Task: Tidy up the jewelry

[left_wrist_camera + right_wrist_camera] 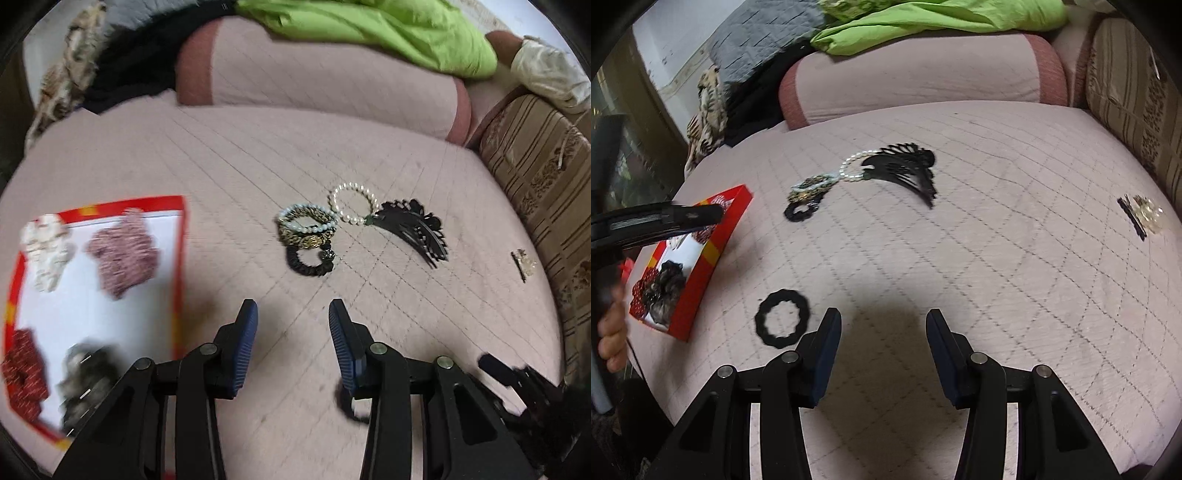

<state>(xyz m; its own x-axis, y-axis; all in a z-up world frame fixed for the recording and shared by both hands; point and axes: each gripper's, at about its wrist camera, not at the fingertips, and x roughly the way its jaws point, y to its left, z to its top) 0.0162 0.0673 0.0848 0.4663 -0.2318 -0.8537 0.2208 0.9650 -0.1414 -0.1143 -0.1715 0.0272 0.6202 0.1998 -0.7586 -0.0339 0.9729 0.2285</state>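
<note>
— Four scrunchies already lie in the red box [177,258], at the left of the bed [258,155]: a cream one [46,249], a pink one [123,253], a dark red one [22,373] and a grey one [86,380].

— And what is left outside?

— A good deal. In the middle there is a heap of bracelets [308,225] with a black hair tie [310,258] touching its near edge, a pearl bracelet [352,201] just to its right, and a black comb [413,229] against that. A small clip [1141,214] lies well apart, far right. Another black scrunchie [782,318] lies near the box's near end.

— Is either gripper holding anything?

— No. The left gripper [293,314] has its jaws apart with nothing between them, over bare quilt. The right gripper [882,321] also stands apart and empty, the black scrunchie just to its left.

— So, about how far?

— Under halfway, I would judge.
</note>
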